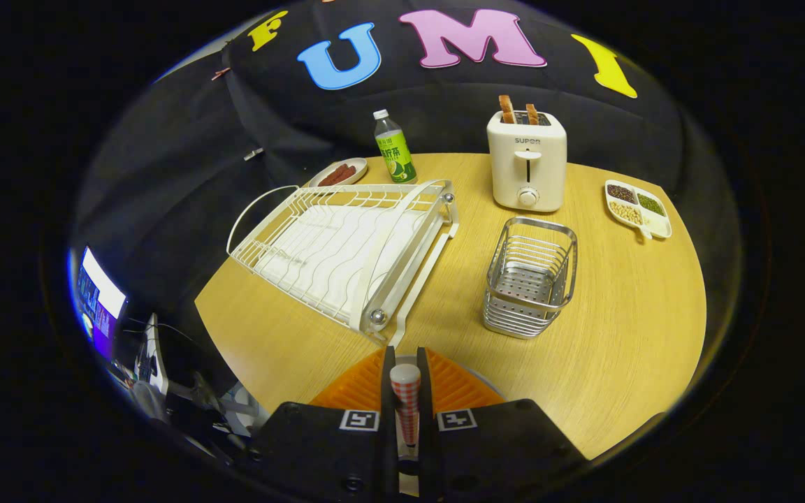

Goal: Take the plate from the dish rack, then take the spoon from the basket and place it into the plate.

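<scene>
My gripper [406,356] is shut on the spoon [406,402], whose red-and-white checked handle stands upright between the two fingers. It hovers over the table's near edge. A pale curved rim, probably the plate [493,384], peeks out from under the fingers. Most of it is hidden by them. Just ahead and to the left stands the white dish rack [346,244] with nothing in its slots. The metal wire basket [532,276] stands ahead to the right, and I see nothing inside it.
On the round wooden table [626,328], a white toaster [527,161] with two slices stands at the back. A green bottle [394,148] and a small dish of sausages [338,173] sit behind the rack. A divided tray of beans [636,206] lies far right.
</scene>
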A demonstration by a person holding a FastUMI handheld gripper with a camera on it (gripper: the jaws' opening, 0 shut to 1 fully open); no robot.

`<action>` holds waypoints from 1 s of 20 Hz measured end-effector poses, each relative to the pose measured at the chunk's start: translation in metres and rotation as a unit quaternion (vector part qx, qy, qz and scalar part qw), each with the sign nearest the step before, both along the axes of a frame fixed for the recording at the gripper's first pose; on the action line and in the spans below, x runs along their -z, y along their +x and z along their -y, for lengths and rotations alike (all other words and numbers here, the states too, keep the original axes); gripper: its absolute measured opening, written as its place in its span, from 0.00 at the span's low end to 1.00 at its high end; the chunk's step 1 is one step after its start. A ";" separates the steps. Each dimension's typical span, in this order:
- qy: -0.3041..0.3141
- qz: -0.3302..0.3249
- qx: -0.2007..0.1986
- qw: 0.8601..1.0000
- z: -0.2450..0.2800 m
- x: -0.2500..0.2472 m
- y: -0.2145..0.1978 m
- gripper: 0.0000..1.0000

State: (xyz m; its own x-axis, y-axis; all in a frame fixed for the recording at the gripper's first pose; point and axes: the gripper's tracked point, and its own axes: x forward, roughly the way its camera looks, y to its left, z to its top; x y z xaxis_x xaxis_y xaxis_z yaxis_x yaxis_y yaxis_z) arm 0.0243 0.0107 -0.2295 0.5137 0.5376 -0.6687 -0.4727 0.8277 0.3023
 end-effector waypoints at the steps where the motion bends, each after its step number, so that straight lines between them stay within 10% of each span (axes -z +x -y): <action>1: 0.002 -0.009 0.001 1.000 -0.003 0.004 -0.002 0.15; 9: -0.013 -0.004 0.012 1.000 0.002 0.012 0.007 0.28; 12: -0.014 0.027 0.030 0.999 0.011 -0.001 0.015 0.81; 14: -0.007 0.058 0.042 0.997 0.015 -0.020 0.019 1.00; 20: 0.021 0.178 0.095 0.979 0.023 -0.110 0.037 0.99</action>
State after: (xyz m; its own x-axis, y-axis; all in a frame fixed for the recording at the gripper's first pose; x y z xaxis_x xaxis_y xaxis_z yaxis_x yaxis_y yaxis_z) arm 0.0615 -0.0124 -0.1190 0.8036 0.4327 -0.4087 -0.3925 0.9014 0.1827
